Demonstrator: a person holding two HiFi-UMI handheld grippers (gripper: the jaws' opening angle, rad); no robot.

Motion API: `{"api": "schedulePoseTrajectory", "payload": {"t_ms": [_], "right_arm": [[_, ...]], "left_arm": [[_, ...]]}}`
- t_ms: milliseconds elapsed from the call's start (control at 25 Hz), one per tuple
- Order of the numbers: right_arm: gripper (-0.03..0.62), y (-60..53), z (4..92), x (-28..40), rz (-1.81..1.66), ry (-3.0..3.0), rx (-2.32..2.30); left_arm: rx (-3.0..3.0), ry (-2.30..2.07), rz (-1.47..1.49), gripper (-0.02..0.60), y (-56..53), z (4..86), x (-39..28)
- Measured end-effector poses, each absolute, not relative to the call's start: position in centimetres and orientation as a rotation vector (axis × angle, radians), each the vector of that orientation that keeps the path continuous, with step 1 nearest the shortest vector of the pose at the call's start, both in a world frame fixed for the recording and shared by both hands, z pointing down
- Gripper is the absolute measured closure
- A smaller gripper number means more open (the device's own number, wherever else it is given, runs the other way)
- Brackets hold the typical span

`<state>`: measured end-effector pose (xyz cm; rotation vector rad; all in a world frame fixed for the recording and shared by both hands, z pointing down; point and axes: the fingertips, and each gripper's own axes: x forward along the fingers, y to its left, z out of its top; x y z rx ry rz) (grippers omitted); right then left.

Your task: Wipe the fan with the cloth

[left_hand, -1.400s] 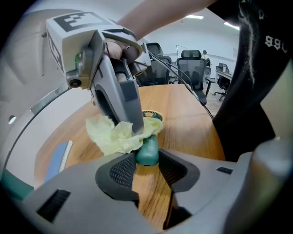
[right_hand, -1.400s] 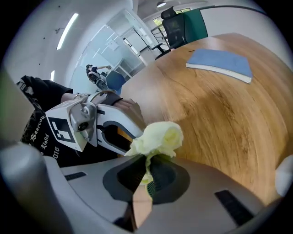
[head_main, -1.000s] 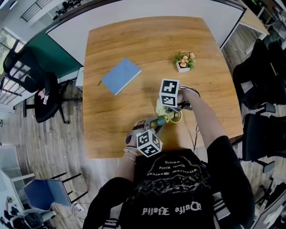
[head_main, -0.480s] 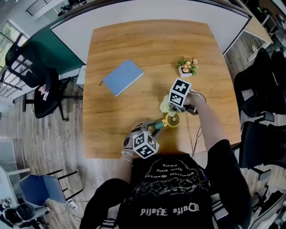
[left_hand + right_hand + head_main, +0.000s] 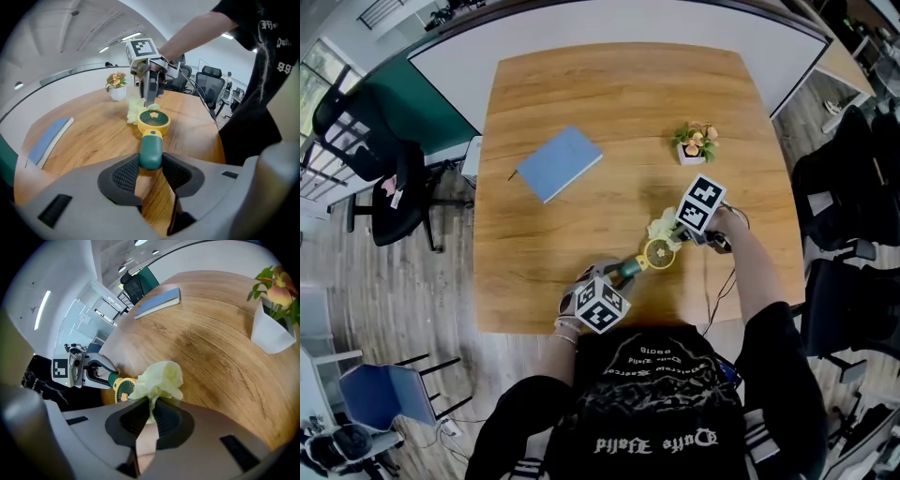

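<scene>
One wooden counter [image 5: 581, 94] carries everything: a blue notebook [image 5: 560, 161] lies flat toward its far left, and a small potted plant [image 5: 695, 142] stands toward the far right. My left tongs [image 5: 151, 161] are clamped on the green handle of the fan [image 5: 152, 136], whose round yellow head sits close to the counter's near edge, pointing away from me. My right tongs [image 5: 151, 416] pinch the pale yellow cloth [image 5: 159, 378], which is bunched against the far side of the fan's head.
</scene>
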<state>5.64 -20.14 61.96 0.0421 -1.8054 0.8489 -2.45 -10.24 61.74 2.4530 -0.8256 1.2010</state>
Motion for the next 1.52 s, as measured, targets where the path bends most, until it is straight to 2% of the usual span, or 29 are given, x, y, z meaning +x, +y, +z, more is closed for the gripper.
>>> {"api": "schedulePoseTrajectory", "payload": {"t_ms": [280, 840, 1520], "right_arm": [[0.56, -17.6, 61.9, 7.3, 0.77, -1.777, -0.032], [0.56, -13.0, 62.4, 6.8, 0.899, -1.903, -0.001], [0.562, -11.5, 62.2, 2.8, 0.638, -2.048, 0.101]], "left_arm": [[2.369, -0.847, 1.086, 0.407, -10.1, 62.3, -2.4], [2.265, -0.955, 0.942, 0.408, -10.9, 62.7, -1.8], [2.223, -1.019, 1.023, 0.408, -11.2, 62.6, -1.7]]}}
